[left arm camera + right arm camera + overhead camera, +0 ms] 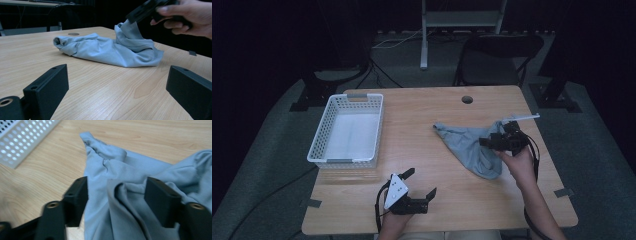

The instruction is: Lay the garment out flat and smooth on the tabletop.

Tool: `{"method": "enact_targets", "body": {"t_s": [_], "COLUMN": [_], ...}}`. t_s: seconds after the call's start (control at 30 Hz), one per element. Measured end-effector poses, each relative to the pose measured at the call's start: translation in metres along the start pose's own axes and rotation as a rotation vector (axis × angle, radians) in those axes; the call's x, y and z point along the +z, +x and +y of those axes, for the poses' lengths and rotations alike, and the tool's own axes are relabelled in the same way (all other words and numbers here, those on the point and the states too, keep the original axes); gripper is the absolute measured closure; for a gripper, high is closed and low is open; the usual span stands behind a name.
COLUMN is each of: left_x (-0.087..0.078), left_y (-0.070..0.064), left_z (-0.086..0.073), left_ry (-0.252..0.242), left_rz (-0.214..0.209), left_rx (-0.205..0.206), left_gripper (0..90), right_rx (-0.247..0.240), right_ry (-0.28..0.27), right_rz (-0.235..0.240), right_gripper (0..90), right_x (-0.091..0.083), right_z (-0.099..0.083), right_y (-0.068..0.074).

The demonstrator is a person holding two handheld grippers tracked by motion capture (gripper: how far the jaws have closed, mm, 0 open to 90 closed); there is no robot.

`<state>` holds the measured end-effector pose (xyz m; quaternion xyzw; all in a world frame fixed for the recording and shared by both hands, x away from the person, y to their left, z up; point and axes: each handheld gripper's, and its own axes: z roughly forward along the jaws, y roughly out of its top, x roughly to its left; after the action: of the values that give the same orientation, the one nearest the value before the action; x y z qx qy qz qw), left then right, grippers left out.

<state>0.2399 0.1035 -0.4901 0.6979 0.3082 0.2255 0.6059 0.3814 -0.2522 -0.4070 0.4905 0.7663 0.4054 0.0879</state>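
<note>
Cloth (472,145), pale blue and bunched, lies right under the right gripper (496,141), whose jaws straddle a raised fold without yet pinching it, seemingly to lift it, while the left gripper (421,183) waits splayed wide, nearer the white basket (328,150).

The left tool (421,182) sits low near the front edge, held from below by the left hand (393,222), its 2 black jaws spread wide apart with nothing between them and pointing forward and to the right. The right tool (488,141) is held farther out by the right hand (518,162), whose forearm comes in from the bottom right. It points leftward, its 2 jaws parted, and its fingers (160,200) stand on either side of a raised fold.
</note>
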Motion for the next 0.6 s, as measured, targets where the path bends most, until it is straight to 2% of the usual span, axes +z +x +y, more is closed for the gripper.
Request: {"method": "enact_targets", "body": {"t_s": [0.07,0.13,0.3,0.53,0.57,0.6], "left_x": [0.000,0.000,0.000,0.000,0.000,0.000], "left_y": [0.000,0.000,0.000,0.000,0.000,0.000], "left_z": [0.000,0.000,0.000,0.000,0.000,0.000], "left_ry": [0.001,0.000,0.001,-0.001,-0.001,-0.002], "left_rz": [0.001,0.001,0.001,0.006,0.006,0.003], "left_rx": [0.000,0.001,0.000,0.002,0.002,0.004], "left_gripper": [5.3,5.3,5.3,5.3,5.3,5.3], "right_rx": [-0.026,-0.028,-0.027,0.029,0.029,0.047], "right_ry": [0.032,0.034,0.018,-0.052,-0.052,-0.068], "right_rz": [-0.022,-0.022,-0.064,-0.122,-0.122,-0.132], "right_gripper": [70.7,83.5,85.4,85.2,85.2,85.2], "right_x": [0.007,0.007,-0.011,-0.049,-0.049,-0.055], "right_z": [0.001,-0.001,-0.008,-0.032,-0.032,-0.039], "right_y": [0.000,0.000,-0.005,-0.025,-0.025,-0.028]}}
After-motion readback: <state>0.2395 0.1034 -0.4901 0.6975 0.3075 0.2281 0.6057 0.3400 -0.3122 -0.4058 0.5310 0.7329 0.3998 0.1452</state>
